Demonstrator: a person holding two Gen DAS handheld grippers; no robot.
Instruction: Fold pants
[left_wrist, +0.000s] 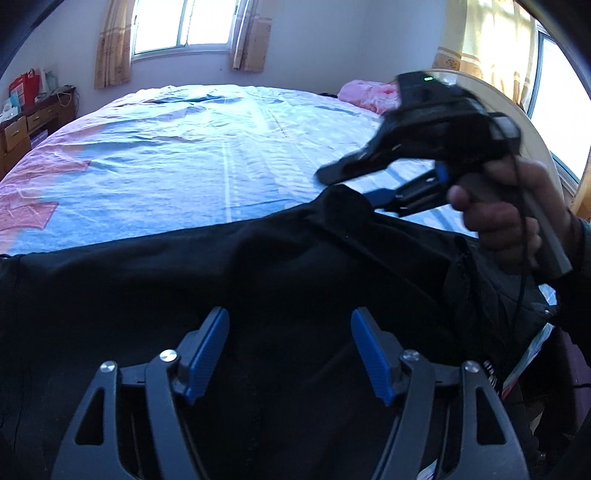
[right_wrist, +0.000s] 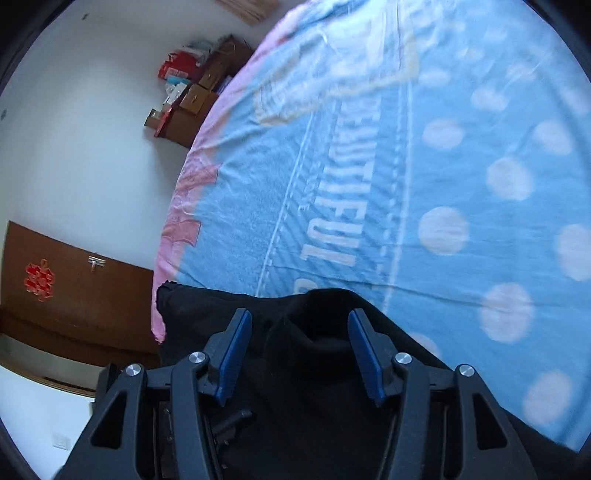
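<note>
Black pants (left_wrist: 221, 277) lie spread across the near edge of a bed. My left gripper (left_wrist: 290, 350) hovers just above them, open, with nothing between its blue pads (left_wrist: 207, 350). To the right, a person's hand (left_wrist: 498, 214) holds my right gripper (left_wrist: 349, 185) at a raised peak of the pants' far edge. In the right wrist view that gripper (right_wrist: 300, 350) straddles a hump of the black pants (right_wrist: 192, 306). Its pads (right_wrist: 236, 354) stand apart, and I see no pad pressing on the cloth.
The bed (left_wrist: 184, 147) has a blue and pink sheet with white dots and lettering (right_wrist: 369, 184). A pink pillow (left_wrist: 365, 94) lies at the far right. A wooden dresser (left_wrist: 22, 129) with boxes stands left of the bed, and a brown door (right_wrist: 74, 295) is nearby.
</note>
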